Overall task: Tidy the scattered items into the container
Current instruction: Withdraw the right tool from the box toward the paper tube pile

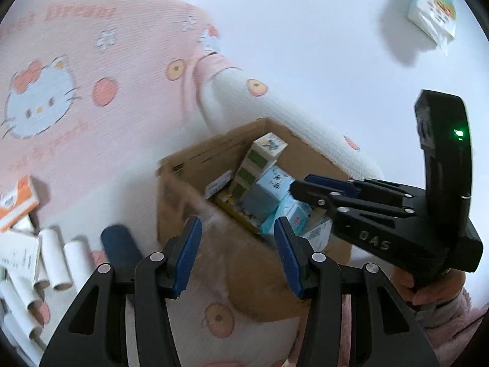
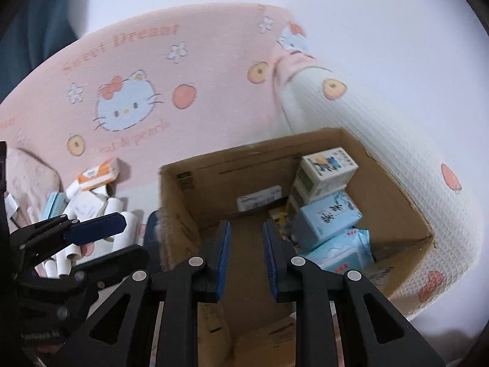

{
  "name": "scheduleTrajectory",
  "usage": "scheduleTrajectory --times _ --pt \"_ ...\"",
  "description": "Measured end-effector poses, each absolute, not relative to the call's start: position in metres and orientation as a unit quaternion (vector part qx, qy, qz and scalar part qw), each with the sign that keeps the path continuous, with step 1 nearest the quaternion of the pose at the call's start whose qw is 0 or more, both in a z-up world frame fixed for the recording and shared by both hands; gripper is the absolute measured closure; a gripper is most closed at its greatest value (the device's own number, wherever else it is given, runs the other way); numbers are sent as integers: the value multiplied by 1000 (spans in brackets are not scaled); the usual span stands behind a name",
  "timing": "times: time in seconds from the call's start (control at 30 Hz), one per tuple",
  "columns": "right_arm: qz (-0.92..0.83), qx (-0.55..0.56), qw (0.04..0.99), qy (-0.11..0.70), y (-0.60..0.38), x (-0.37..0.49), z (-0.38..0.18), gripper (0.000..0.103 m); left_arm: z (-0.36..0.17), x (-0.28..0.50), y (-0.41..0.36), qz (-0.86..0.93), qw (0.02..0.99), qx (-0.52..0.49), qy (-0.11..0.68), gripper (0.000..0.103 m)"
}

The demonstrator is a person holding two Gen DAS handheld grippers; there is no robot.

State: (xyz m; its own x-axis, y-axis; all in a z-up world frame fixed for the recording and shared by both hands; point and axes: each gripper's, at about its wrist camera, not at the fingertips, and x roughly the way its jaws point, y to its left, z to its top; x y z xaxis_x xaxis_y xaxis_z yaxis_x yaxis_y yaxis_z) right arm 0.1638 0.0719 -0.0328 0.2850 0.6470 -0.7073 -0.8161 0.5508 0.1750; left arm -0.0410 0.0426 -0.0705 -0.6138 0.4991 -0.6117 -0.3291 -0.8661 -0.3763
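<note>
Fingers of the left gripper (image 1: 237, 257) stand wide and empty over the cardboard box's (image 2: 214, 165) near rim; the right gripper (image 2: 246, 258) fingers, narrow and empty, hang over bare box floor. Packets (image 2: 327, 217) crowd its right side. Paper tubes (image 1: 58, 260) lie scattered lower left.

I see a brown cardboard box (image 2: 394, 180) on a pink cartoon-cat blanket with peach prints (image 2: 146, 70). Inside: a pale blue carton with black script (image 2: 327, 217) and a white-green carton (image 2: 327, 168). Outside: plain white paper tubes (image 1: 65, 260) and an orange-and-white packet (image 2: 97, 176).
</note>
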Motion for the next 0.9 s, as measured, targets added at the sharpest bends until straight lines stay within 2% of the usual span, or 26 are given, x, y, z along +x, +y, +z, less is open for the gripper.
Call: scheduleTrajectory --times 0.37,0.47,0.57,0.73,0.9 --pt "549 -137 751 341 97 98 -25 85 -105 -15 -32 893 130 -402 -151 49" --pt "595 -136 731 304 109 74 -30 85 -121 -6 -62 885 98 -414 -191 49" --pt "630 -160 711 269 123 49 -38 85 -134 0 -85 882 55 -424 -198 49" --pt "685 -147 647 302 157 31 -58 85 -146 6 -108 885 -6 -432 -173 49" --pt "701 -153 627 303 183 22 -71 84 -156 3 -124 881 -32 -442 -165 49"
